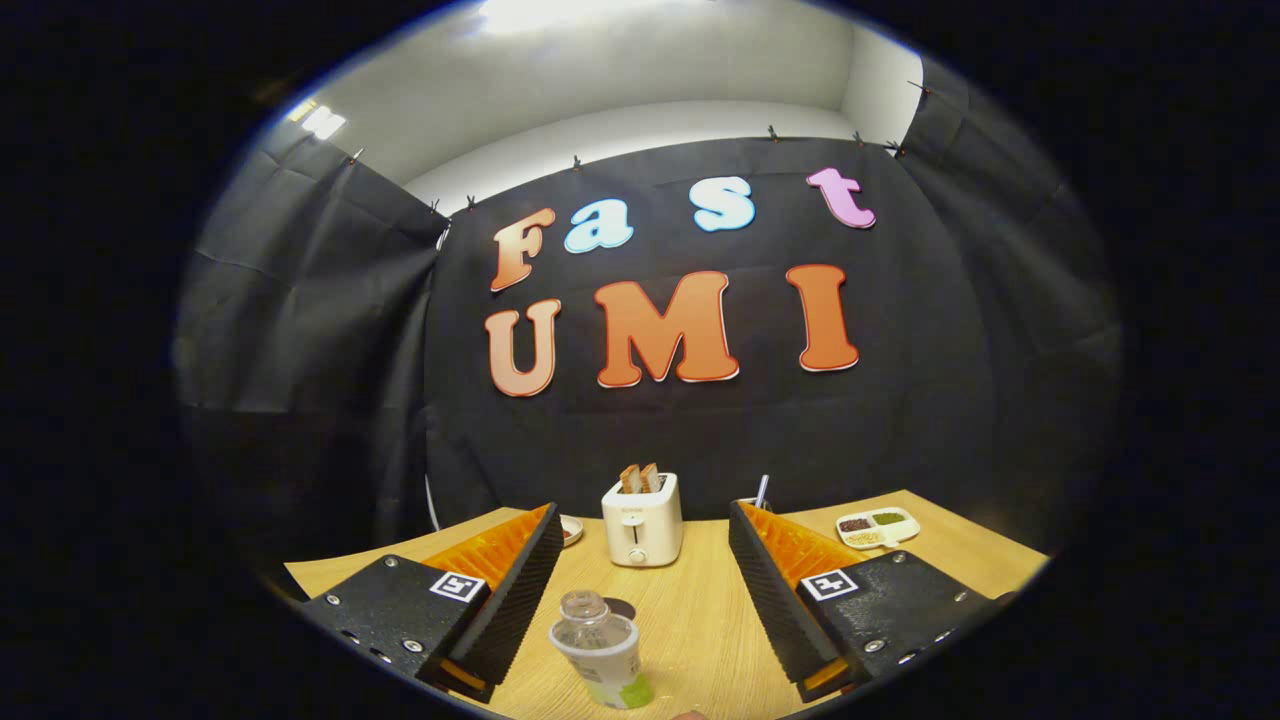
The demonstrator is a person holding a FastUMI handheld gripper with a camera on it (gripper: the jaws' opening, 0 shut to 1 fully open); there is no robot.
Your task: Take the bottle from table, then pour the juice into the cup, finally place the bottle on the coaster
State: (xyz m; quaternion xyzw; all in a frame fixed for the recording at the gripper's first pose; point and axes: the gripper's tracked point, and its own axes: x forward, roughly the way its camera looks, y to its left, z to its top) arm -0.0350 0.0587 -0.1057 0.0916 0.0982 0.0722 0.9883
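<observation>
Both fingers of our gripper (640, 590) stand wide apart with the small clear bottle (600, 650) upright between them on the table (700, 610); we judge it light, slippery, best gripped mid-body.

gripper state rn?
Gripper: open, fingers spread wide, holding nothing; the bottle stands upright on the table between them, nearer the left finger, untouched.

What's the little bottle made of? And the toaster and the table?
The bottle looks like clear plastic: see-through at the neck, with a paper-like label wrapped around it. It stands between the open fingers of the gripper. The toaster seems smooth white plastic, slightly glossy. The table looks like light wood or wood-look laminate, with grain lines.
</observation>
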